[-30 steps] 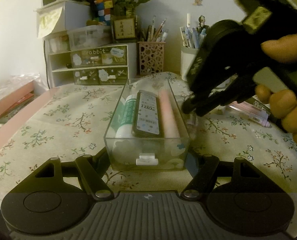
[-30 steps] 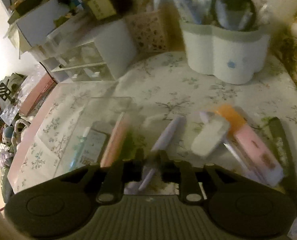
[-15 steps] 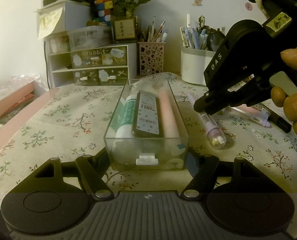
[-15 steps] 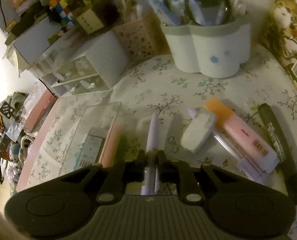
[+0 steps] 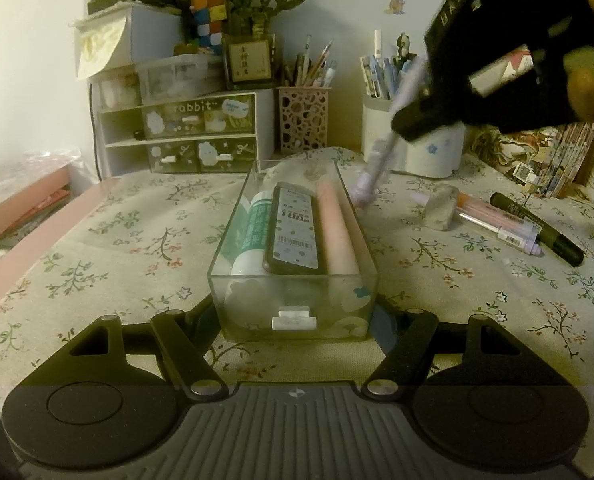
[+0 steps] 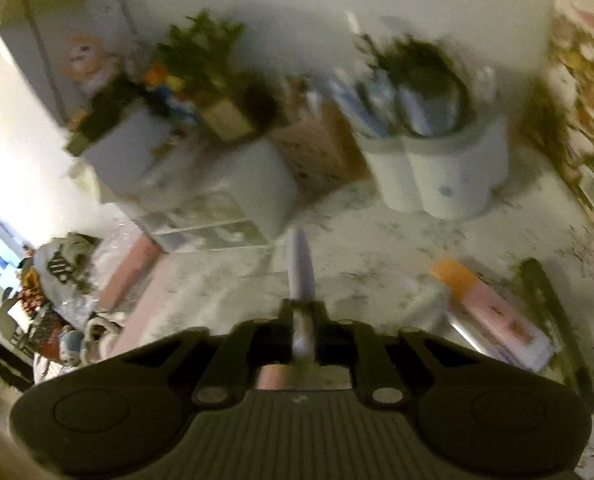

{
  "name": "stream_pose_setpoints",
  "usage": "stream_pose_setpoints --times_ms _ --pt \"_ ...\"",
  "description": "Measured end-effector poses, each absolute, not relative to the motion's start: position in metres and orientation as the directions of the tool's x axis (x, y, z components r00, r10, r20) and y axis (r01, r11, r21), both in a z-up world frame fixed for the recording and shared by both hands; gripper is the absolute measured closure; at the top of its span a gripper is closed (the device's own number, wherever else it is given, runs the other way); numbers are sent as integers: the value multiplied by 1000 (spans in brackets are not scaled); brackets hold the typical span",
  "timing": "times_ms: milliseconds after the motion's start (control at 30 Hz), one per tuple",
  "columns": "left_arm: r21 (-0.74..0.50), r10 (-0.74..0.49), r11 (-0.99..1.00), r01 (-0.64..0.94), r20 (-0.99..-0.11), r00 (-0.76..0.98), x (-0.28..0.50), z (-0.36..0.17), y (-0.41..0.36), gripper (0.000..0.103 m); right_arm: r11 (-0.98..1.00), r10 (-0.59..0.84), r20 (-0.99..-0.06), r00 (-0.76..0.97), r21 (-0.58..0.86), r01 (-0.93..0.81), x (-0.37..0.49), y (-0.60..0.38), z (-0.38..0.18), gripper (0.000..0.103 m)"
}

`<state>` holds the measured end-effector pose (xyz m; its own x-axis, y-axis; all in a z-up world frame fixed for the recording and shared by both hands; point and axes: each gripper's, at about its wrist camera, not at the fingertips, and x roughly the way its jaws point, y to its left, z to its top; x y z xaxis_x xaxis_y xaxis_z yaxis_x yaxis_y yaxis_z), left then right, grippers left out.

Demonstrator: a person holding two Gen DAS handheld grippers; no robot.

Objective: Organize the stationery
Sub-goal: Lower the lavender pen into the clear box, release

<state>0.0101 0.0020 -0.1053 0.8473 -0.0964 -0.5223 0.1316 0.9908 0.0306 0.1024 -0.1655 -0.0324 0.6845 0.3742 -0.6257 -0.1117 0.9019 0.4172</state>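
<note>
Since a second ago the right gripper [image 6: 303, 320] has been pinching its jaws in on the purple pen [image 5: 381, 156] and is now carrying it clear of the tablecloth [image 5: 117, 248], hanging tilted just beside the clear drawer's [image 5: 293, 296] far right corner. The left gripper [image 5: 295, 320] is clamping that drawer's front end, steadying it. The pen is looking light, stiff and smooth, so gripped mid-barrel it is likely swinging, and a hold nearer the middle would be steadier.
</note>
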Motion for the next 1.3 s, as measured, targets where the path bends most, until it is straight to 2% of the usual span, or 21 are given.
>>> stream_pose_setpoints --times_ms 100,233,333,433,500,633,667,767,833,933,967,1167,1300 --pt "31 -96 991 132 -523 847 10 -105 2 30 904 386 -607 695 400 -153 100 -153 -24 95" --pt "27 -98 991 132 -526 845 10 -105 3 30 945 300 -670 679 304 -118 112 -147 -37 95" --pt "28 -94 991 127 -522 848 9 -106 2 30 940 303 -695 652 329 -86 115 -156 -49 93" --pt "30 -92 992 126 -521 849 8 -106 1 30 951 277 -720 636 298 -77 115 -159 -57 85" --pt "31 -93 991 128 -520 849 8 -106 1 30 956 268 -734 624 284 -75 117 -158 -62 71" --pt "32 -93 991 128 -520 849 8 -105 2 30 946 308 -743 594 307 -107 126 -150 -66 71" --pt "32 -94 991 129 -519 849 7 -106 2 30 958 278 -748 603 265 -114 127 -147 -64 71" --pt "31 -96 991 130 -517 851 8 -106 2 30 988 102 -784 613 8 -154 122 -133 -66 71" --pt "33 -93 991 128 -510 855 7 -107 2 30 976 81 -812 578 -53 -212 116 -132 -80 70" --pt "36 -88 992 124 -508 857 8 -107 0 30 973 104 -795 598 -44 -228 108 -136 -89 74" --pt "36 -89 991 125 -508 856 8 -107 0 30 977 105 -797 596 -29 -210 109 -138 -88 78" --pt "34 -93 991 129 -511 855 8 -106 1 30 978 207 -754 624 157 -135 115 -147 -62 78" --pt "36 -92 991 127 -510 856 7 -107 1 30 934 322 -694 644 343 -96 115 -148 -41 78"
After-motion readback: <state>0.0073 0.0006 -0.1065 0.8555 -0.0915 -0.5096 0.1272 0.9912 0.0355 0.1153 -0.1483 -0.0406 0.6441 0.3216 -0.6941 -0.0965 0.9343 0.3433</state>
